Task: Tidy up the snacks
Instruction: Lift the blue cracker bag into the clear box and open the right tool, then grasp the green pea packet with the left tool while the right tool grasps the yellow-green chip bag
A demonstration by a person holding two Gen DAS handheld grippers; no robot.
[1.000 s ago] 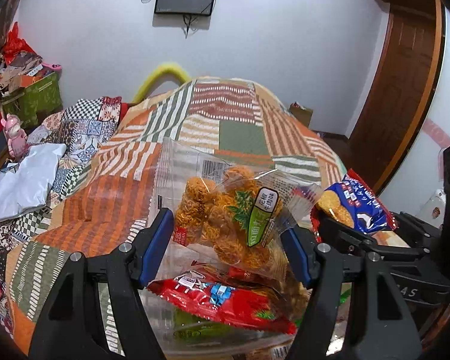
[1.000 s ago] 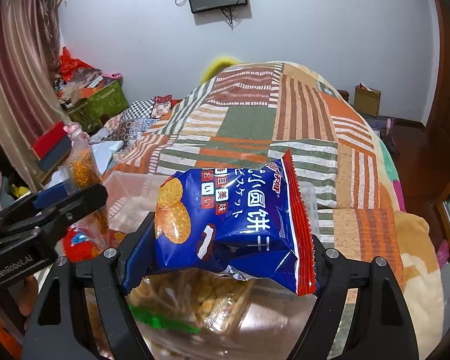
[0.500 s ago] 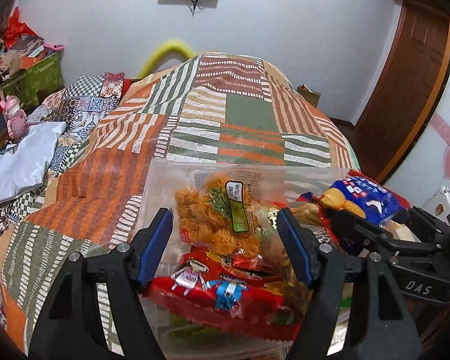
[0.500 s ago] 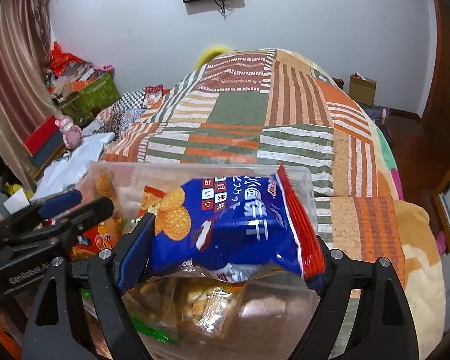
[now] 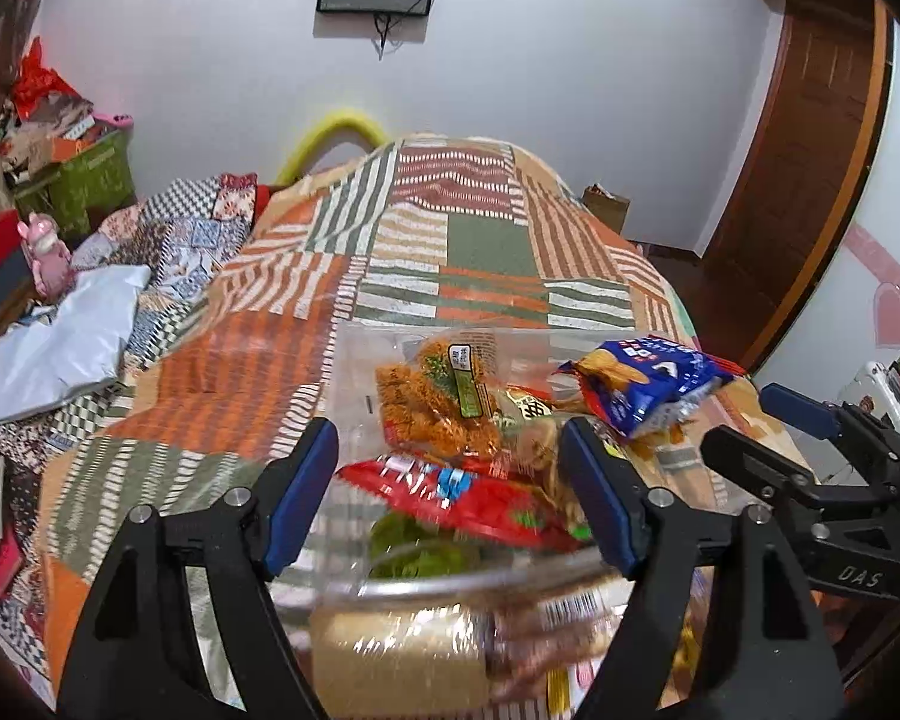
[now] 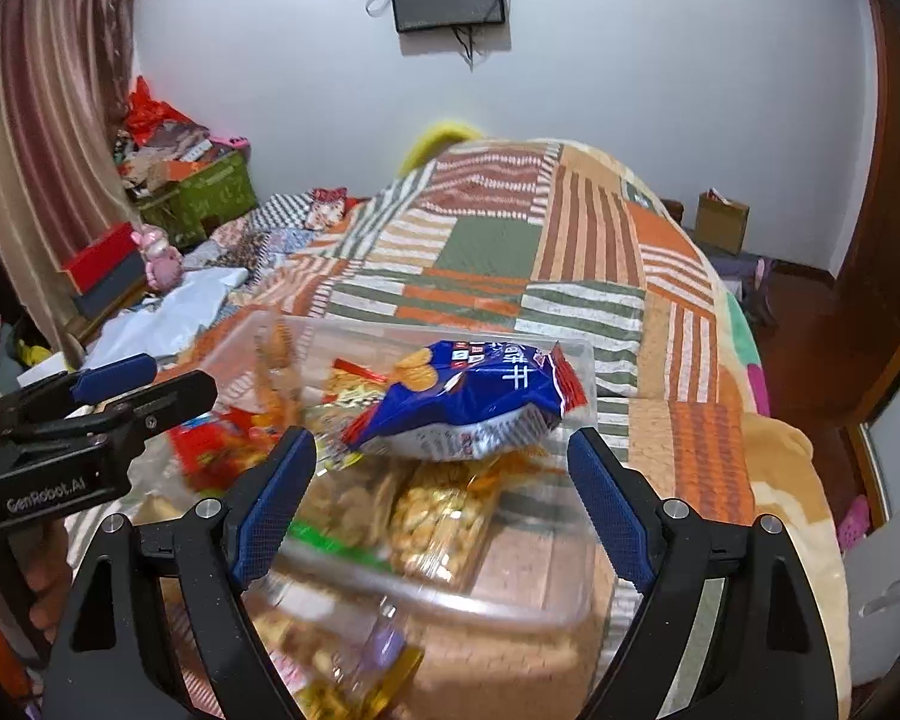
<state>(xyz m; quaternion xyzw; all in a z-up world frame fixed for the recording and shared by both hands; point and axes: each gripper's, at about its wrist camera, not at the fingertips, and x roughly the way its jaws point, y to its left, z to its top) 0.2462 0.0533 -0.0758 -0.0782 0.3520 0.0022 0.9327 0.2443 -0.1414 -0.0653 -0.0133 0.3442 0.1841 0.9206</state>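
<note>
A clear plastic bin sits on the bed, full of snack packs. A blue biscuit bag lies on top of the packs, just beyond my right gripper, which is open and empty. A clear bag of orange fried snacks lies in the bin beyond my left gripper, which is open and empty. A red snack pack lies between the left fingers. More packs lie in front of the bin, blurred.
The bin rests on a patchwork quilt covering the bed. Clothes and a white bag lie at the left. A brown door is at the right. A green crate stands by the curtain.
Both grippers lowered their bags into the bin and opened. The orange snack bag and the blue biscuit bag now lie free in the bin, and both grippers have pulled back.
</note>
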